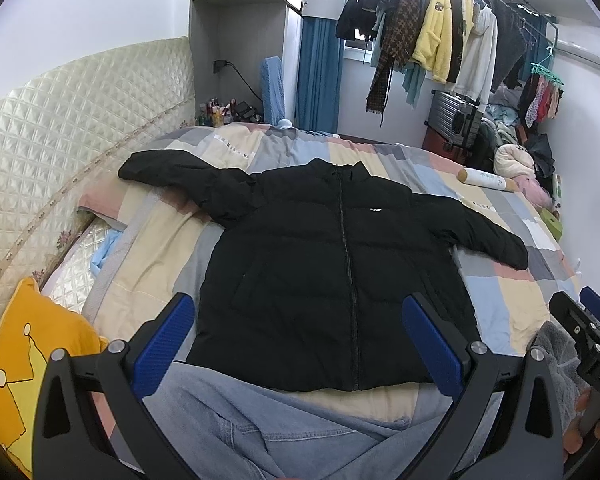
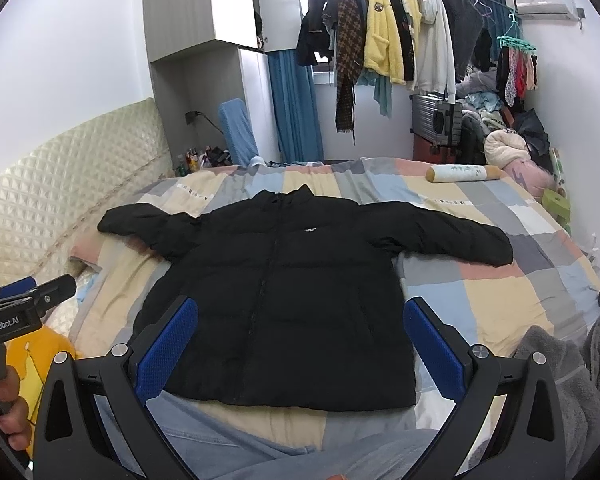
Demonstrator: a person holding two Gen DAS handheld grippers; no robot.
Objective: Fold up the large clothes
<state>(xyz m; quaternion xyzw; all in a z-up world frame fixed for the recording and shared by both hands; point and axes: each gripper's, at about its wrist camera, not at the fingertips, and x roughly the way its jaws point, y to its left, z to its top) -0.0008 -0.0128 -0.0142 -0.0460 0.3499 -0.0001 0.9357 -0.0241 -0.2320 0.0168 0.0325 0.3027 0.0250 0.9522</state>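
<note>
Both claws, left (image 1: 300, 344) and right (image 2: 300, 344), wide open, empty, near black jacket (image 1: 320, 272) hem on bed (image 1: 500, 308). Risk: puffy sleeves slip, springing unfolded.

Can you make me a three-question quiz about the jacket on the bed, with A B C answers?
1. Where does the black jacket lie?
A. Hung on the rail
B. Flat on the patchwork quilt
C. On the suitcase

2. What colour are the pads of the tongs?
A. Blue
B. Red
C. Green

3. How are the jacket's sleeves?
A. Folded across the chest
B. Tucked underneath
C. Spread out to both sides

Answers:
1 B, the jacket lies front up on the quilt.
2 A, the left tongs and right tongs both show blue pads.
3 C, each sleeve reaches outward, nothing folded yet.
</note>
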